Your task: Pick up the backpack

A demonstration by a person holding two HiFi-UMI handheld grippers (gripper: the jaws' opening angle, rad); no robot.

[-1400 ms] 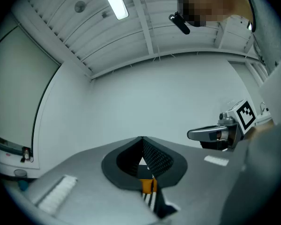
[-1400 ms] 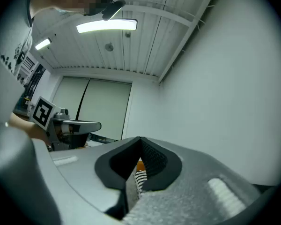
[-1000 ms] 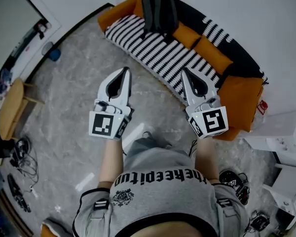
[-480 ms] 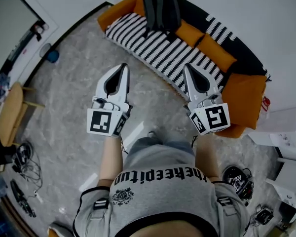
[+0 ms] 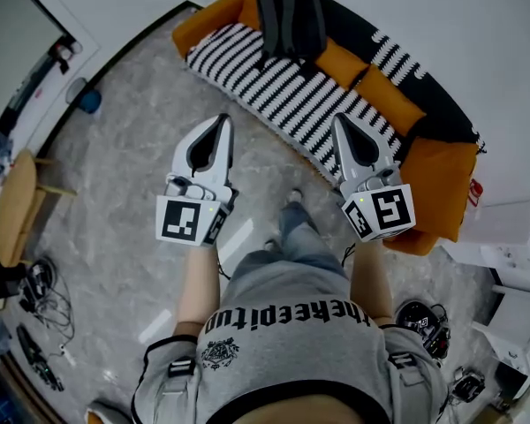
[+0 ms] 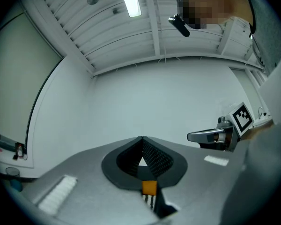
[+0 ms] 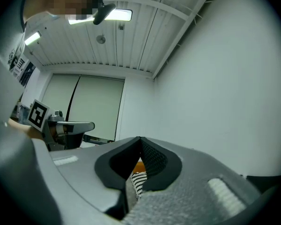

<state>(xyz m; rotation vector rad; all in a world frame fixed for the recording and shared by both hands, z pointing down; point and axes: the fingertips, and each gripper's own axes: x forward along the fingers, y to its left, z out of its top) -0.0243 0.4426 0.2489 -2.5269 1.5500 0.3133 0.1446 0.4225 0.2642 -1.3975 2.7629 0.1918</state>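
The dark grey backpack [image 5: 289, 16] stands on the orange sofa [image 5: 437, 170], at its far end against the backrest. A black-and-white striped blanket [image 5: 274, 87] covers the seat. My left gripper [image 5: 221, 120] hangs over the grey floor, short of the sofa's front edge, its jaws shut with nothing between them. My right gripper [image 5: 340, 120] is over the blanket's near edge, also shut and empty. Both point toward the sofa, well short of the backpack. The left gripper view shows the left gripper's [image 6: 141, 138] tips closed and the right gripper [image 6: 210, 136] beside it.
A round wooden table [image 5: 18, 206] stands at the left, with cables [image 5: 35, 299] on the floor near it. A blue object [image 5: 90, 101] lies by the wall. White furniture [image 5: 512, 237] is at the right. The person's foot [image 5: 291, 200] is stepping forward between the grippers.
The person has stepped toward the sofa, one leg swinging forward between the grippers. Both grippers have travelled forward with the step, still shut.
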